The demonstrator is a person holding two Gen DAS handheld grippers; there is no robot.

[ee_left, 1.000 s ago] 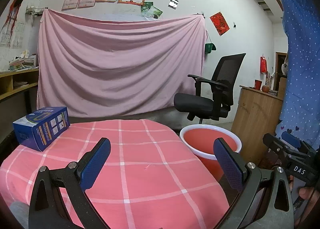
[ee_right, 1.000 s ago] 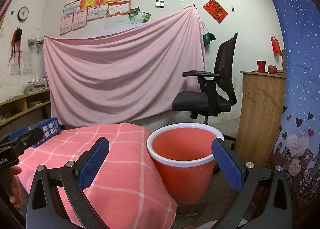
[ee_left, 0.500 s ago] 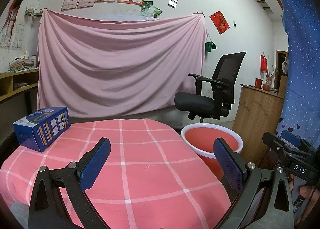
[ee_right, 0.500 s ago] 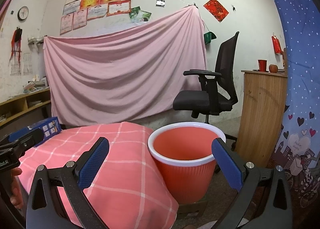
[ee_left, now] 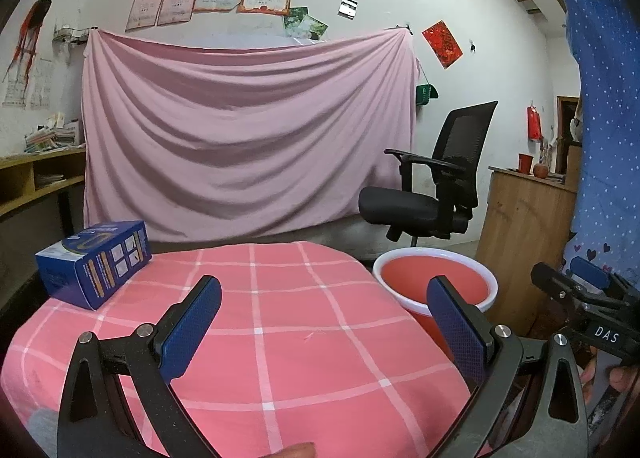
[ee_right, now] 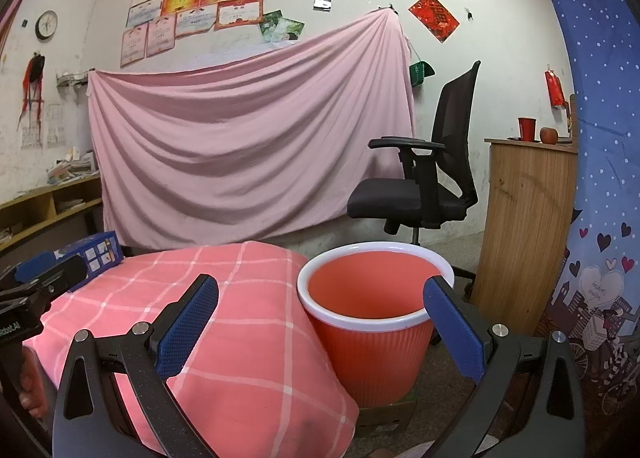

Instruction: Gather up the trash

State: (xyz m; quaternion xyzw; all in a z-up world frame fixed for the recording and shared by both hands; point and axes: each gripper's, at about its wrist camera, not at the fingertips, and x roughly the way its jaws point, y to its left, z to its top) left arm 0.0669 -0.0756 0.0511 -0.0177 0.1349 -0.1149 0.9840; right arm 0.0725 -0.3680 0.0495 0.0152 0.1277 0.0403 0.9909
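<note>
A blue cardboard box [ee_left: 94, 264] lies at the far left of the table with the pink checked cloth [ee_left: 280, 322]; it also shows in the right wrist view [ee_right: 100, 254]. A red bin with a white rim [ee_right: 372, 318] stands on the floor right of the table, seen too in the left wrist view [ee_left: 436, 290]; it looks empty. My left gripper [ee_left: 324, 328] is open and empty over the table's near part. My right gripper [ee_right: 322, 328] is open and empty in front of the bin and the table's right edge.
A black office chair [ee_right: 424, 186] stands behind the bin. A wooden cabinet [ee_right: 524, 234] with a red cup and an apple is at the right. A pink sheet [ee_left: 240, 138] hangs on the back wall. Wooden shelves [ee_left: 36, 182] stand at the left.
Both views have shifted only slightly; the grippers stay open and empty.
</note>
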